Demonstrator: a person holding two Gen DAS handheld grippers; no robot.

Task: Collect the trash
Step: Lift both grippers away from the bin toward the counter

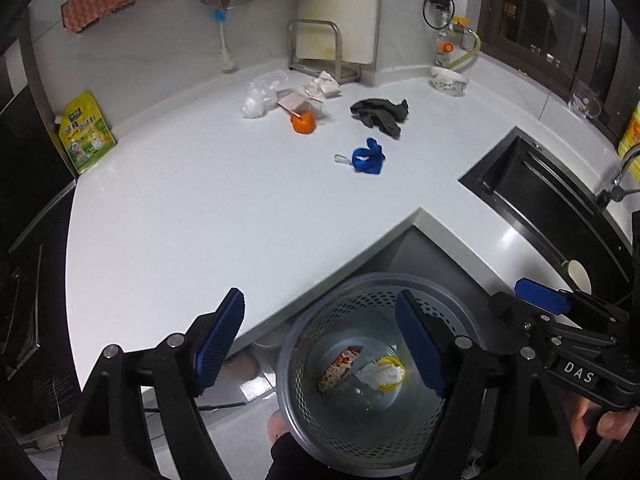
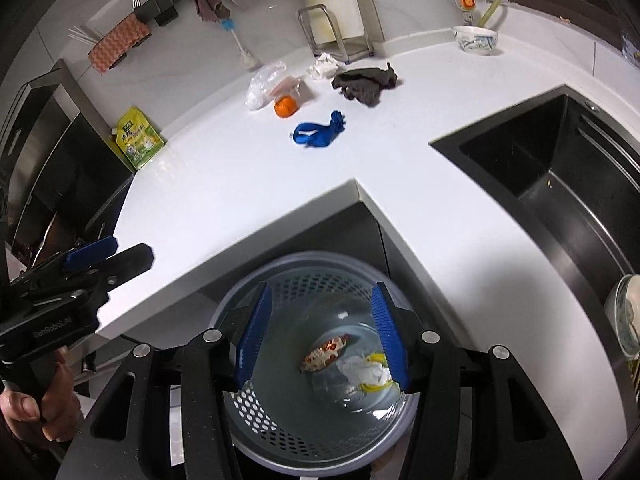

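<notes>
A grey perforated bin (image 1: 316, 344) (image 2: 304, 436) stands on the floor below the counter corner, holding a printed wrapper (image 1: 340, 364) (image 2: 326, 354), a white wad (image 1: 380, 374) (image 2: 360, 372) and a yellow scrap. My left gripper (image 1: 320, 340) hangs open over the bin's left rim, nothing between its blue pads. My right gripper (image 2: 322, 336) is open above the bin, empty too. On the white counter (image 1: 180, 208) (image 2: 240, 184) lie a blue glove (image 1: 367, 156) (image 2: 320, 134), an orange (image 1: 303, 122) (image 2: 285, 106), a clear plastic bag (image 1: 262, 94) (image 2: 262, 82), crumpled paper (image 1: 322, 86) (image 2: 326, 65).
A dark rag (image 1: 380, 114) (image 2: 366, 82), a bowl (image 1: 449, 80) (image 2: 476, 40) and a green pouch (image 1: 86, 134) (image 2: 140, 138) also sit on the counter. The black sink (image 1: 552, 204) (image 2: 552, 160) is at right. A hand (image 2: 40, 400) holds the other gripper.
</notes>
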